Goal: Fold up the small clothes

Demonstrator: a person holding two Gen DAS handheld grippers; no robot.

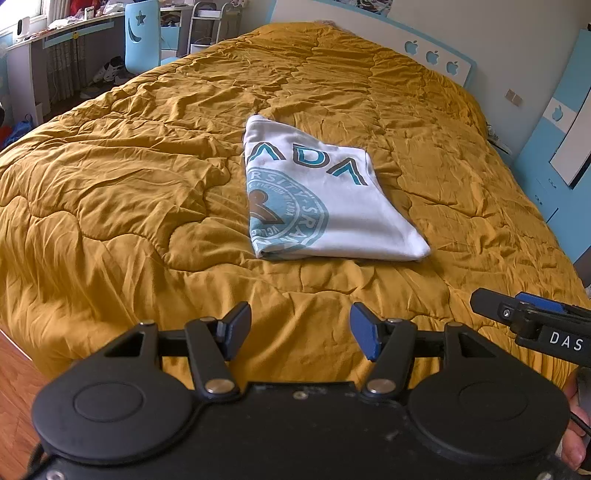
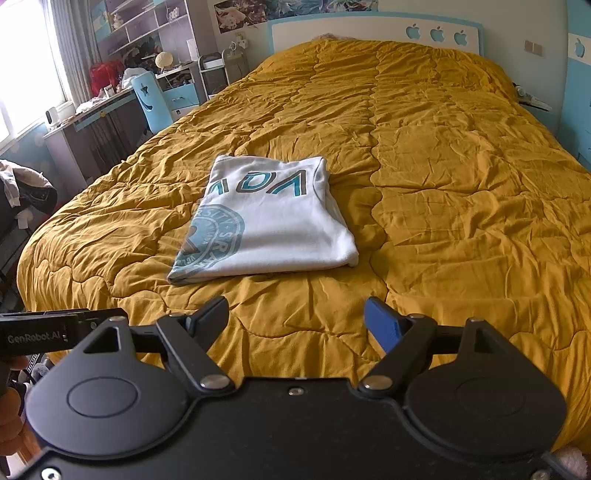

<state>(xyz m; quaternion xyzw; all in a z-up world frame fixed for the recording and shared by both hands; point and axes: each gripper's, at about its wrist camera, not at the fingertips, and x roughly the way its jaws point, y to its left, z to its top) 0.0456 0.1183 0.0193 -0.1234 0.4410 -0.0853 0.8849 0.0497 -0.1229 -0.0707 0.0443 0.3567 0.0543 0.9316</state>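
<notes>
A white T-shirt (image 1: 325, 199) with teal print lies folded into a flat rectangle on the mustard quilt (image 1: 147, 177); it also shows in the right wrist view (image 2: 273, 225). My left gripper (image 1: 300, 325) is open and empty, held above the quilt's near edge, well short of the shirt. My right gripper (image 2: 297, 319) is open and empty too, also short of the shirt. The right gripper's side shows at the right edge of the left wrist view (image 1: 535, 321); the left gripper's side shows at the left of the right wrist view (image 2: 55, 332).
The quilt (image 2: 461, 184) covers a wide bed with a white and blue headboard (image 2: 369, 29). A cluttered desk (image 2: 96, 110) and blue chair (image 2: 153, 99) stand left of the bed. Wood floor (image 1: 14, 369) shows at the near left.
</notes>
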